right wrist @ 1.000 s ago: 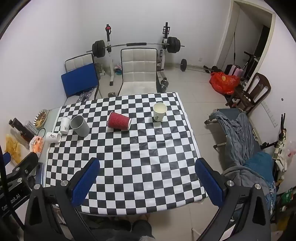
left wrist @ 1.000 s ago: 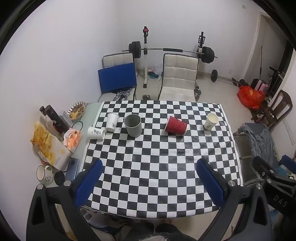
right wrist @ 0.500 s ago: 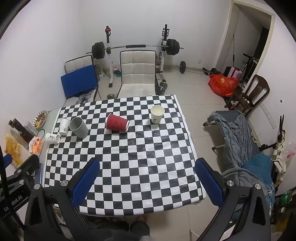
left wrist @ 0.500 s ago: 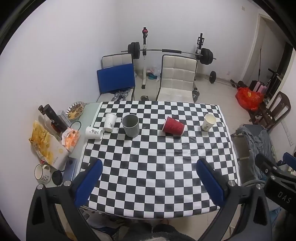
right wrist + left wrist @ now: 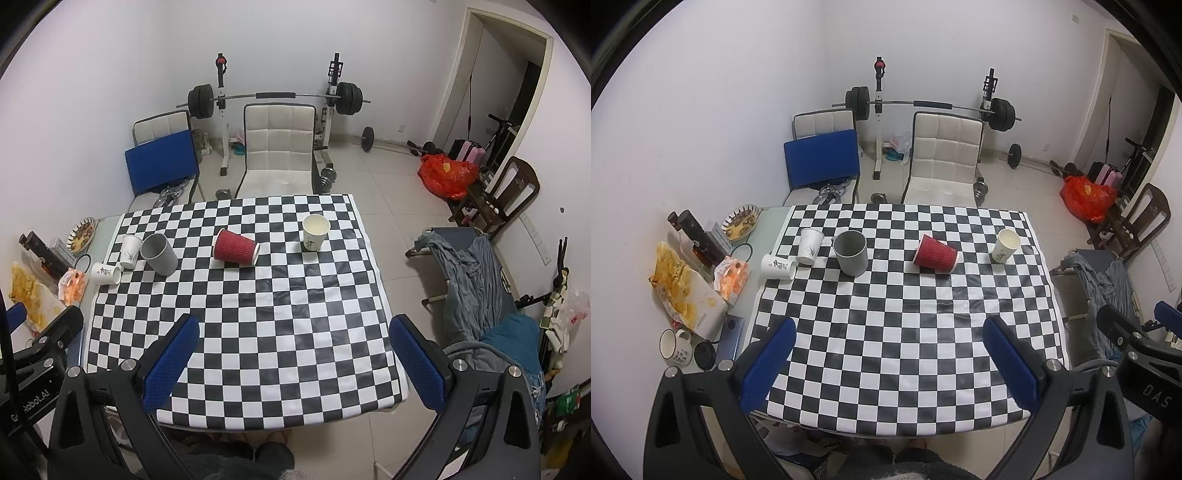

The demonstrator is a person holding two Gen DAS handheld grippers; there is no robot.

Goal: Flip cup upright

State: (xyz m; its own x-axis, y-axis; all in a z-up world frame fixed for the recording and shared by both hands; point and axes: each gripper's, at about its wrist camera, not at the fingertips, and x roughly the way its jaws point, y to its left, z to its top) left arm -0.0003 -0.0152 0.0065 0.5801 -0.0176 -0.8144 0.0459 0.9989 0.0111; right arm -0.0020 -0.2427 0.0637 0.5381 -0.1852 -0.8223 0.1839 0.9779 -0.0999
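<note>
A red ribbed paper cup (image 5: 936,254) lies on its side on the checkered table (image 5: 897,325), its mouth toward the right; it also shows in the right wrist view (image 5: 236,246). A white printed cup (image 5: 778,267) lies on its side at the table's left edge, seen too in the right wrist view (image 5: 106,273). My left gripper (image 5: 888,363) is open and empty, high above the table's near edge. My right gripper (image 5: 295,360) is open and empty, also high above the near edge. Both are far from the cups.
Upright on the table: a grey cup (image 5: 851,252), a small white cup (image 5: 810,240) and a cream cup (image 5: 1006,245). Snack bags (image 5: 685,291), a bottle (image 5: 701,240) and a mug (image 5: 674,346) crowd the left strip. Chairs (image 5: 942,158) and a barbell rack stand behind.
Both grippers have risen and pulled back from the table, so the table and cups look smaller. The cups have not moved.
</note>
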